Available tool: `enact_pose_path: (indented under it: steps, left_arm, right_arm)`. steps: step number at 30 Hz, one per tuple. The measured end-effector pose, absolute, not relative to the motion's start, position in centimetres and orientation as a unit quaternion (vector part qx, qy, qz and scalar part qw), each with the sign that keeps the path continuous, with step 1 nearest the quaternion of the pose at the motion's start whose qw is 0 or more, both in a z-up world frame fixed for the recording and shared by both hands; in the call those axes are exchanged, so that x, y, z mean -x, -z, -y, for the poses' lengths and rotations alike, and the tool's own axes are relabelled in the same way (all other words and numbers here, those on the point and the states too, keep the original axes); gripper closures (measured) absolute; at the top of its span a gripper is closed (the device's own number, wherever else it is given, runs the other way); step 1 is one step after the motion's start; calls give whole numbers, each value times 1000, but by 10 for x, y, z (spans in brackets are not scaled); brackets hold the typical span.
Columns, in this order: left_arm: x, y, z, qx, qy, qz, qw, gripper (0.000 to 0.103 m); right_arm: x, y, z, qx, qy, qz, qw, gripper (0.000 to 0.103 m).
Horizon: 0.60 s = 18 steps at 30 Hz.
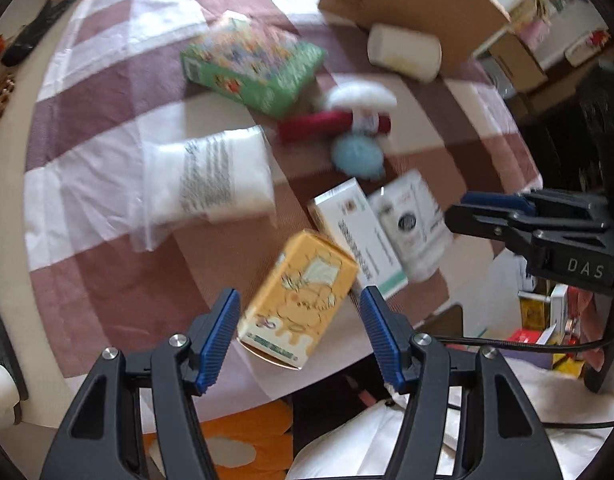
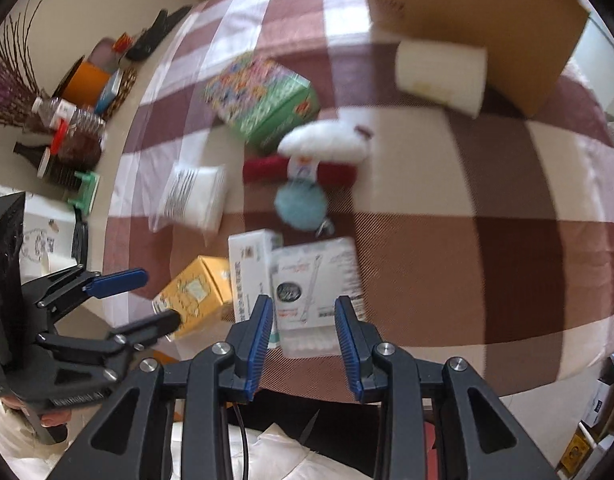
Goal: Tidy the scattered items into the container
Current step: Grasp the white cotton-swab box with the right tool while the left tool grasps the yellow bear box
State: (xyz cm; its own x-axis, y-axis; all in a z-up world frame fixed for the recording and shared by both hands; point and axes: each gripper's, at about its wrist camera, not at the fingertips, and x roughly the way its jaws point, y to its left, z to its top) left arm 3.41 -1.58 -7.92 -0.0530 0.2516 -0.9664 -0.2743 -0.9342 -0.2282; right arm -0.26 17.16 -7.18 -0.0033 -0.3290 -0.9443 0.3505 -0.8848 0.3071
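Observation:
Scattered items lie on a checked cloth. My left gripper [image 1: 299,308] is open, its blue pads either side of a yellow carton [image 1: 299,300], not touching; the carton also shows in the right wrist view [image 2: 195,294]. My right gripper [image 2: 303,320] is open around the near end of a white cotton-swab pack [image 2: 317,284], beside a white-green box [image 2: 249,276]. Farther off lie a green patterned box [image 1: 251,66], a clear bag of white stuff [image 1: 211,176], a red roll [image 1: 331,124], a blue pompom [image 1: 357,156] and a white cup on its side [image 1: 405,52]. The cardboard box container [image 2: 467,12] stands at the back.
Bottles, dried twigs and small boxes [image 2: 67,120] crowd the table's left side beyond the cloth. The table's front edge [image 2: 507,384] is close below my grippers. Cartons and clutter [image 1: 547,320] lie on the floor to the right.

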Motion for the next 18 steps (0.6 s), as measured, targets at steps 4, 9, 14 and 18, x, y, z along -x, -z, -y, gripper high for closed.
enact_pose_path:
  steps: [4, 9, 14, 18]
  left_arm:
    - [-36, 90, 15, 669, -721, -5, 180, 40]
    - [-32, 97, 14, 673, -717, -3, 180, 40]
    - [-28, 108, 8, 678, -712, -10, 180, 39]
    - [-25, 115, 6, 682, -709, -8, 182, 38]
  right_arm:
    - [-1, 84, -164, -675, 696, -24, 246, 70]
    - [0, 92, -154, -678, 692, -50, 245, 69]
    - [4, 90, -145, -668, 698, -76, 245, 61]
    - [4, 95, -141, -671, 696, -112, 227, 46]
